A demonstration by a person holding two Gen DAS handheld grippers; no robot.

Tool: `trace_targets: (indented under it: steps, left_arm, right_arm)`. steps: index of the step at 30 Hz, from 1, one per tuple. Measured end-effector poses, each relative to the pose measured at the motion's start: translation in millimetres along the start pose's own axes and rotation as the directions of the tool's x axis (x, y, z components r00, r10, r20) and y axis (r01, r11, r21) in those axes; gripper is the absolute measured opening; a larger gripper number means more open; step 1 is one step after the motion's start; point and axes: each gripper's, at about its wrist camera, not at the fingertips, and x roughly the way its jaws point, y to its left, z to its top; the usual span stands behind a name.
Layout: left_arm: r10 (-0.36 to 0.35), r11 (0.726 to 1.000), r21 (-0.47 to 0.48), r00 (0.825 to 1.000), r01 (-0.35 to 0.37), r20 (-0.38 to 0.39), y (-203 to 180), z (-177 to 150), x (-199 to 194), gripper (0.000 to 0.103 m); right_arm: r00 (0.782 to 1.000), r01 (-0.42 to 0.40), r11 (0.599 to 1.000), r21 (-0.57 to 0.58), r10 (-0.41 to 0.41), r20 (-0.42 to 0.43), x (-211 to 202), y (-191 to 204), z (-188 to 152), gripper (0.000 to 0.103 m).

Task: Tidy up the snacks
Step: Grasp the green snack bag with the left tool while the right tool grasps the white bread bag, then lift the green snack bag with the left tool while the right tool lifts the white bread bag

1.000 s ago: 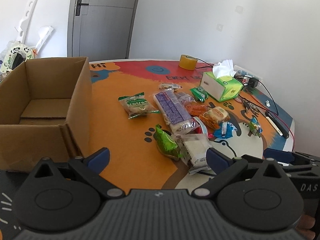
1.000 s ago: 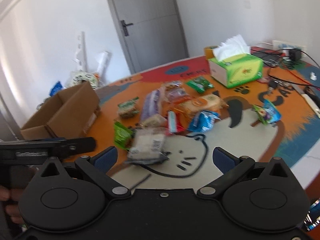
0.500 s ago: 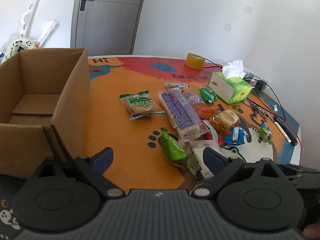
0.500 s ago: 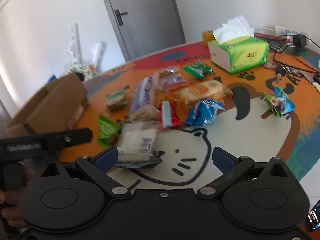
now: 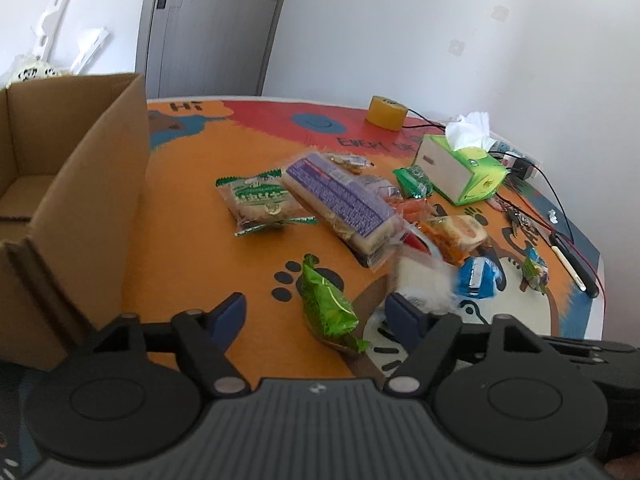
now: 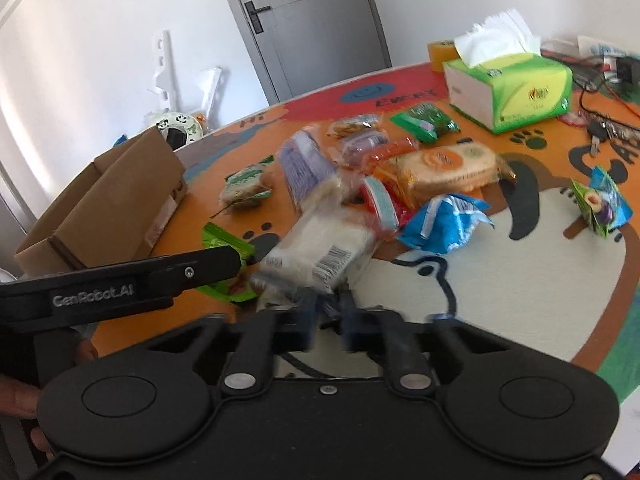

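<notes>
- Left wrist view: the left gripper [image 5: 316, 311] hangs low over the orange cartoon-printed table mat [image 5: 200, 240]. Its jaws stand partly apart and have just been closing.
- A crinkly bright-green snack packet [image 5: 326, 304] lies on the mat between the blue pads [image 5: 234, 308]; neither pad touches it.
- An open brown cardboard box [image 5: 100, 184] stands just to the left, near the packet.
- Beyond lie the other snacks, a long purple-labelled bread packet [image 5: 340, 200] among them, and farther right a green tissue box [image 5: 464, 172].
- A clear-wrapped white bread packet [image 5: 416, 280] shows blurred beside the right pad.
- Right wrist view: the right gripper [image 6: 326, 314] has just closed. Its fingers meet tight on the near edge of the clear-wrapped white bread packet [image 6: 320, 250], as far as the blur allows.
- A black finger [image 6: 192, 270] of the left gripper reaches in from the left, over the green packet [image 6: 224, 242].
- The cardboard box [image 6: 120, 200] sits at the far left.
</notes>
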Motion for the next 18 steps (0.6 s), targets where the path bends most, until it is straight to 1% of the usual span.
trace_targets:
  steps: [4,7,8,9,10,12,13,14,15,16,18]
  left_arm:
    - [0.003,1.0,-0.006,1.0,-0.003,0.003,-4,-1,6,0.073]
    - [-0.003,1.0,-0.007,1.0,0.003,0.001,-6,-3,11,0.065]
    - [-0.001,1.0,-0.011,1.0,0.001,0.004,-6,-4,11,0.06]
    - [0.004,1.0,-0.01,1.0,-0.003,0.015,-6,-5,11,0.051]
    - [0.006,1.0,-0.007,1.0,-0.006,0.015,-6,-5,11,0.047]
    - [0.002,1.0,-0.007,1.0,-0.002,0.014,-6,-5,12,0.026]
    - [-0.008,1.0,-0.01,1.0,0.008,0.01,-5,-5,12,0.025]
    - [-0.015,1.0,-0.01,1.0,0.015,0.011,-4,-6,11,0.025]
    - [-0.019,1.0,-0.006,1.0,0.019,0.013,-5,-6,9,0.024]
    - [-0.023,1.0,0.0,1.0,0.023,0.021,-5,-7,7,0.024]
    - [-0.026,1.0,0.005,0.999,0.026,0.034,-6,-8,2,0.024]
  right_arm:
    - [1.0,0.012,1.0,0.001,-0.012,0.018,-8,-7,-4,0.005]
    - [0.999,0.025,1.0,0.013,-0.025,0.024,-14,-13,-6,0.004]
    - [0.999,0.032,0.999,0.017,-0.033,0.024,-16,-16,-6,0.004]
    - [0.999,0.039,0.999,0.019,-0.04,0.023,-19,-17,-7,0.004]
    - [0.999,0.047,0.999,0.023,-0.047,0.023,-23,-19,-8,0.004]
    - [0.998,0.054,0.998,0.032,-0.055,0.021,-26,-24,-8,0.004]
    - [0.998,0.057,0.998,0.035,-0.058,0.017,-28,-25,-8,0.005]
    - [0.998,0.057,0.998,0.041,-0.058,0.01,-29,-25,-8,0.007]
    - [0.998,0.055,0.997,0.048,-0.056,0.007,-31,-26,-8,0.017]
    - [0.998,0.062,0.997,0.05,-0.062,0.013,-34,-25,-8,0.021]
    - [0.997,0.068,0.997,0.024,-0.069,0.041,-37,-20,-6,0.04]
